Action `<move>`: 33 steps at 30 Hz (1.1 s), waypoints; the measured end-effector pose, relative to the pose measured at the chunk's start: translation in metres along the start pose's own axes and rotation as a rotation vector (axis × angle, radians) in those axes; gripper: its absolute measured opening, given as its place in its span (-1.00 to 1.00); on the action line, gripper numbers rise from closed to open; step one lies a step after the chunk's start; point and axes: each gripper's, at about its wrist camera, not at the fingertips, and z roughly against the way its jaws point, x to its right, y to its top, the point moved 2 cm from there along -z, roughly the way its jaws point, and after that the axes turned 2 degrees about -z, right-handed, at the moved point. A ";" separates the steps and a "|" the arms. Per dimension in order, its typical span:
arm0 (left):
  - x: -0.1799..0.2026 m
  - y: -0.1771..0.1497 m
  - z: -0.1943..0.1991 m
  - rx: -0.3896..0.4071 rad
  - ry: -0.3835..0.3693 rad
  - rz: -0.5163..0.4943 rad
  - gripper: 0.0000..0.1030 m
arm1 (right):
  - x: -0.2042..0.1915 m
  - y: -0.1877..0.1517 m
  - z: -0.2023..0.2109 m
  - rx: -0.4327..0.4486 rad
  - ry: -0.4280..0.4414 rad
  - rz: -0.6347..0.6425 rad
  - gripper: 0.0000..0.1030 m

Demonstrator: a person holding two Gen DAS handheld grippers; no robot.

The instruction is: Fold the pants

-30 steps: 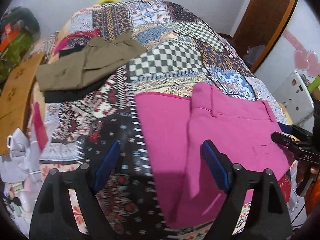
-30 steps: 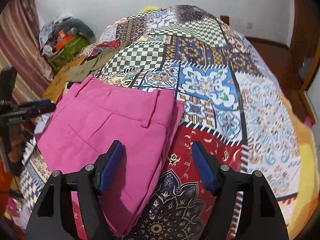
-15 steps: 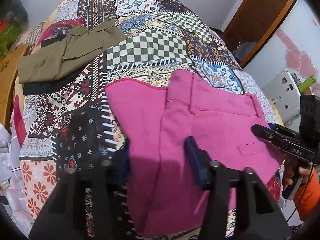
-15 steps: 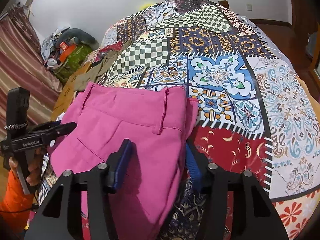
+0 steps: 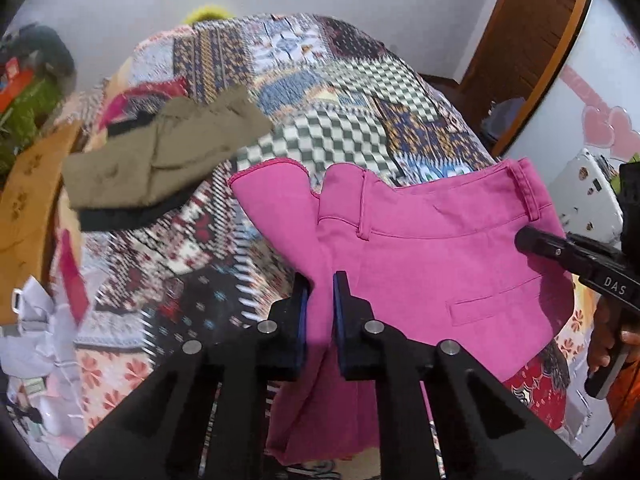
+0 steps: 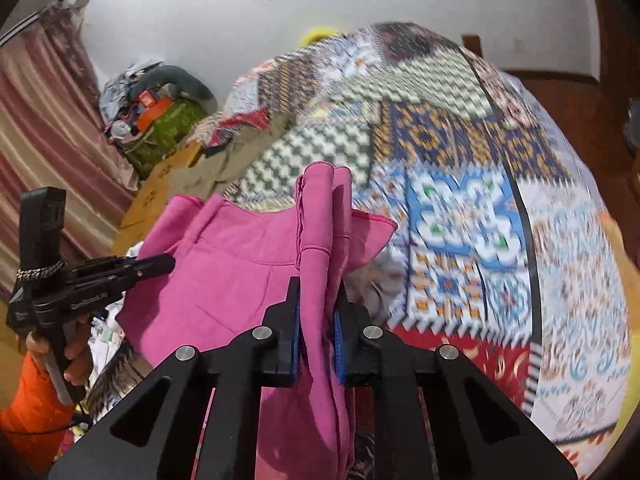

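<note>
The pink pants point(image 5: 432, 248) are folded over at the near end of the bed, waistband to the right. My left gripper point(image 5: 320, 284) is shut on the pants' left edge and lifts it off the quilt. My right gripper point(image 6: 316, 292) is shut on a thick bunch of the pink pants point(image 6: 240, 280) at their other side. The fabric hangs between the two grippers. The right gripper also shows at the right of the left wrist view point(image 5: 532, 242), and the left gripper at the left of the right wrist view point(image 6: 164, 264).
A patchwork quilt point(image 5: 352, 92) covers the bed. Folded olive pants point(image 5: 160, 160) lie on a black garment at the far left. Clutter and a curtain point(image 6: 44, 140) stand left of the bed. A wooden door point(image 5: 532, 40) and a white device point(image 5: 588, 196) are at the right.
Both grippers went from open over the pants to shut on the pink fabric. They have raised the pants' edges off the quilt.
</note>
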 end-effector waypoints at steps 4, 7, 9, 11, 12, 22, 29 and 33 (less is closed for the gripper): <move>-0.017 0.016 0.015 0.057 0.048 -0.005 -0.79 | -0.019 0.023 -0.006 0.032 0.007 0.061 -0.78; -0.033 0.029 0.025 0.100 0.077 0.004 -0.79 | -0.033 0.042 -0.013 0.057 0.023 0.092 -0.78; -0.044 0.038 0.030 0.127 0.105 0.019 -0.78 | -0.042 0.053 -0.017 0.071 0.031 0.113 -0.78; -0.055 0.047 0.033 0.145 0.130 0.028 -0.78 | -0.052 0.066 -0.023 0.084 0.044 0.134 -0.78; -0.061 0.050 0.034 0.154 0.144 0.032 -0.78 | -0.057 0.072 -0.026 0.090 0.050 0.143 -0.78; -0.133 0.090 0.022 0.199 0.238 0.085 -0.79 | -0.101 0.127 -0.078 0.130 0.097 0.236 -0.78; -0.185 0.117 -0.010 0.169 0.296 0.140 -0.79 | -0.121 0.163 -0.133 0.114 0.102 0.243 -0.78; -0.217 0.128 -0.038 0.125 0.331 0.178 -0.79 | -0.130 0.178 -0.171 0.070 0.097 0.235 -0.78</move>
